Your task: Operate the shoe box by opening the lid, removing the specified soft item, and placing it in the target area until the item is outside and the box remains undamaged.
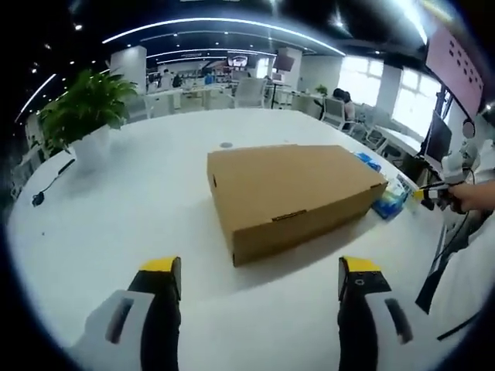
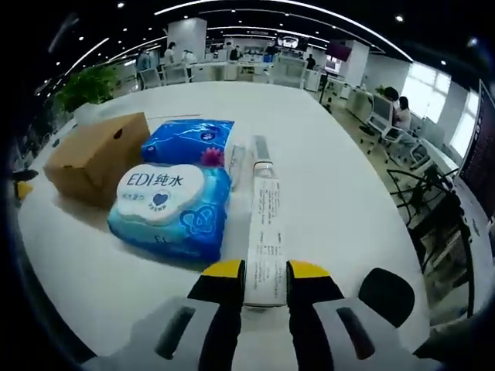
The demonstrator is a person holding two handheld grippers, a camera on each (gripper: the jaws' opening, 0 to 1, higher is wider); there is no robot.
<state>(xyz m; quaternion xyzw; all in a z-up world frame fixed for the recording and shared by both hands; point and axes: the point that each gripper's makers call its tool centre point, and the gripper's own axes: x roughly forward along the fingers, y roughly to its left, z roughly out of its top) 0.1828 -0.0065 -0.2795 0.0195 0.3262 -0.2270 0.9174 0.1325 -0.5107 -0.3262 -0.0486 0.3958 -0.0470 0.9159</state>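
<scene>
- Open-plan office with ceiling light strips surrounds a broad white tabletop [image 1: 139, 201]; a potted plant [image 1: 81, 108] stands at its far left edge in the left gripper view.
- Closed brown cardboard shoe box [image 1: 290, 193] lies ahead of the left gripper [image 1: 263, 282], well apart from it; its lid is down flat, so the soft item inside cannot be seen.
- Left gripper's jaws stand wide apart and hold nothing.
- Right gripper [image 2: 265, 280] has its jaws drawn close around the near end of a long clear bottle [image 2: 265, 224] lying on the tabletop; it looks gripped, though whether the pads actually press it is hard to tell.
- Beside that bottle sit two blue wipe packs [image 2: 172, 207], with the shoe box just beyond them on the left.
- Judgement: the opening step is not yet begun. Next, the left gripper needs to reach the lid's front edge and lift it gently, without creasing the card.
</scene>
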